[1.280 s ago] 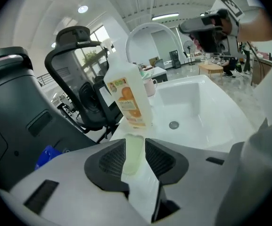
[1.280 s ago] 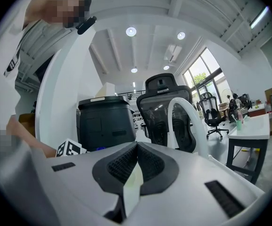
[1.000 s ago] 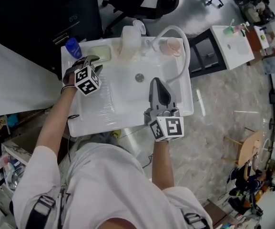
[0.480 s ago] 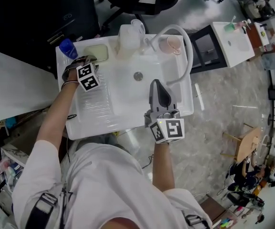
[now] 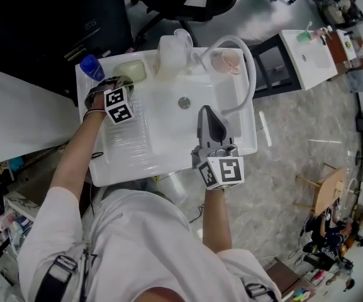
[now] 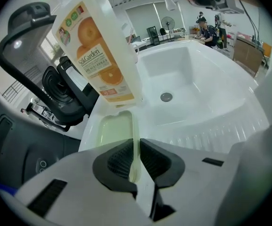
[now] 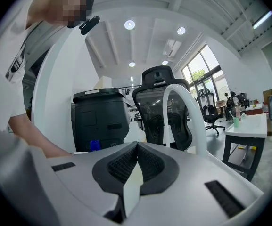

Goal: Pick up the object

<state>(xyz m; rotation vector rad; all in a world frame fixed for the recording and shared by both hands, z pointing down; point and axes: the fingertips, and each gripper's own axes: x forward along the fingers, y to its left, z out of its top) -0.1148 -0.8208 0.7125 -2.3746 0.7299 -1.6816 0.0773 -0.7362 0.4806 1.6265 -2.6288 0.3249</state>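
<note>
A shallow pale green dish (image 5: 133,72) lies on the back left ledge of the white sink (image 5: 168,131). My left gripper (image 5: 122,81) points steeply down at it. In the left gripper view the dish's right rim (image 6: 135,136) runs between the dark pads (image 6: 121,160); the jaws have just been closing and now pinch that rim. My right gripper (image 5: 209,119) hovers over the sink's right front part, held about level. Its pads (image 7: 150,163) meet with nothing between them.
A translucent bottle with an orange label (image 6: 95,46) stands just behind the dish. A blue-capped thing (image 5: 92,67) is at the sink's far left corner, a pink cup (image 5: 225,60) and a white arched faucet (image 5: 244,61) at the back right. The drain (image 5: 184,102) is mid-basin.
My left gripper has moved toward the sink's back left corner and sunk onto the green dish, and its jaws have closed from wide open onto the dish's rim. The right gripper has stayed put.
</note>
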